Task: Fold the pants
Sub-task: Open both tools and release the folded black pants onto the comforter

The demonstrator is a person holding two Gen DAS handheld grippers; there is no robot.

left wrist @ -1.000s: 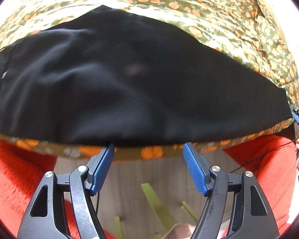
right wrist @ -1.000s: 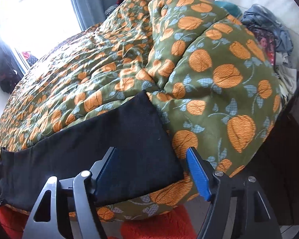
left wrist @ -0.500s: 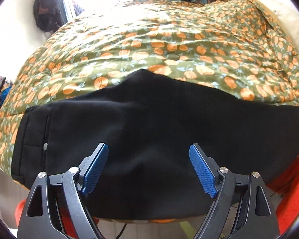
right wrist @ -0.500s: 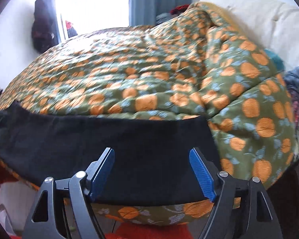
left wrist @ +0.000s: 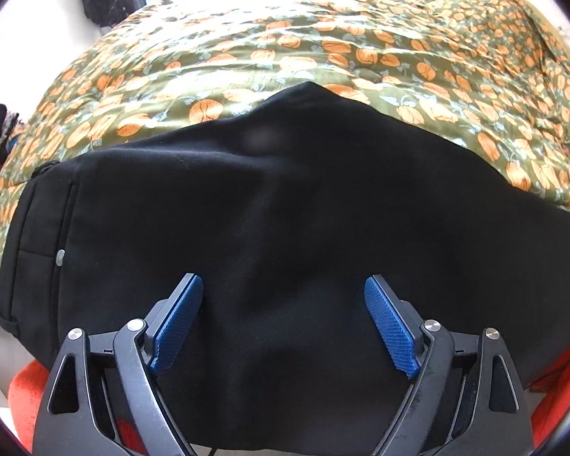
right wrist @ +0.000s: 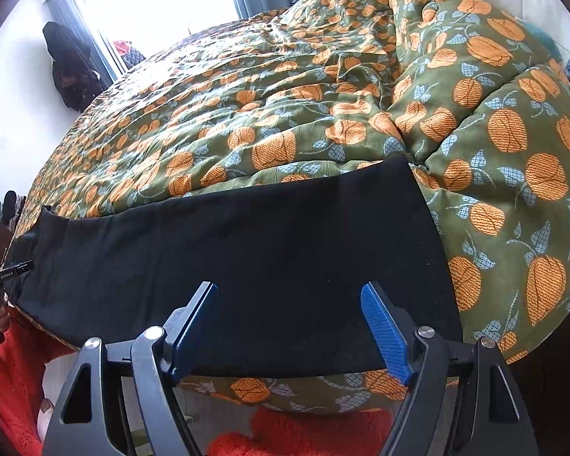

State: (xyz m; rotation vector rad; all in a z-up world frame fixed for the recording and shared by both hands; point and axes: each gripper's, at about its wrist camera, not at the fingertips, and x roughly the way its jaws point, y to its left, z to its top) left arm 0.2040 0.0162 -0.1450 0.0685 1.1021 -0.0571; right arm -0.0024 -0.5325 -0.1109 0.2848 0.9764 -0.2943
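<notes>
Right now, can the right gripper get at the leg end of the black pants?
Probably yes. The right gripper is open and hangs just over the pants near the leg end, with nothing in the way; they lie flat on the quilt.

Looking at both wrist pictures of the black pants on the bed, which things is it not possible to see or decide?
- Left wrist view: the leg end of the pants is cut off by the right edge.
- Right wrist view: the waist end is squeezed small at the left edge.
- Both views: the quilt under the pants is hidden by the cloth.
- Left claw, right claw: both open; the fisheye angle hides whether the tips touch the cloth.
</notes>
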